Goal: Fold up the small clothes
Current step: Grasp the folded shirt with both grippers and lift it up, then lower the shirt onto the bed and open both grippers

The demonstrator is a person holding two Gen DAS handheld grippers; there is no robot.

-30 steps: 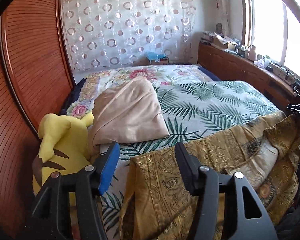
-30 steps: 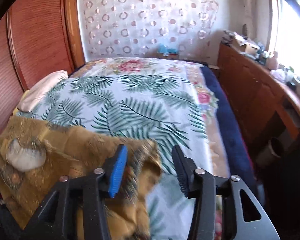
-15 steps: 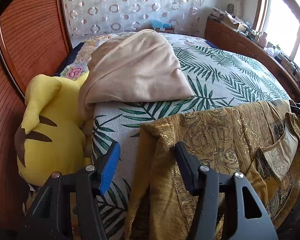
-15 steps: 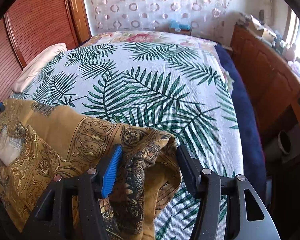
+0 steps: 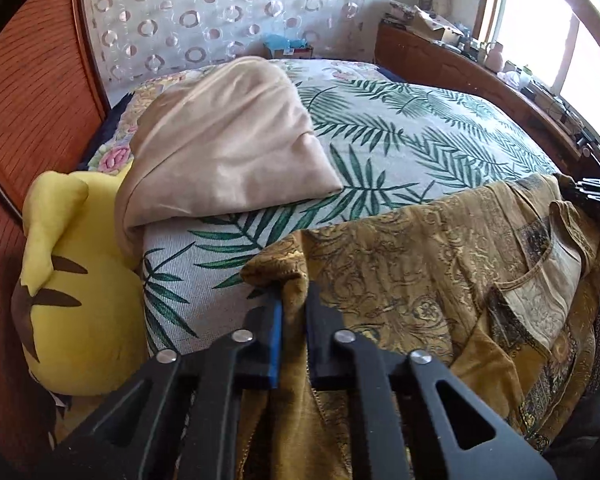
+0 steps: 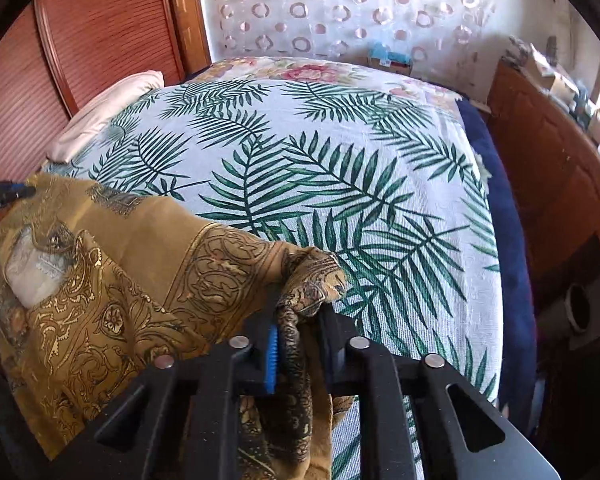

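Room: bedroom with a reddish wooden wardrobe (image 5: 24, 92) on the left, a sheer curtain with a ring pattern (image 5: 228, 12) at the far wall, and a wooden sideboard (image 6: 548, 168) cluttered with small items under a bright window
Bed: covered by a white bedspread with green palm leaves (image 6: 340, 184), with a floral quilt (image 6: 300, 68) showing at the far end and a dark blue layer along the right edge
Garment: a mustard-gold paisley garment (image 5: 440, 272) lies spread across the near edge of the bed, its pale inner lining showing near the middle; part of it hangs over the bed edge
Left tongs: the left tongs (image 5: 294, 300) are clenched on the garment's left corner, a fold of gold fabric pinched between the blue-padded finger and the black one
Right tongs: the right tongs (image 6: 300, 320) grasp the garment's right corner, a bunched dark-patterned wad squeezed between the fingers
Pillow: a beige pillow (image 5: 228, 148) rests on the bedspread, beyond the garment and apart from it
Plush: a yellow plush toy with brown stripes (image 5: 76, 300) sits between bed and wardrobe, touching the pillow's lower edge
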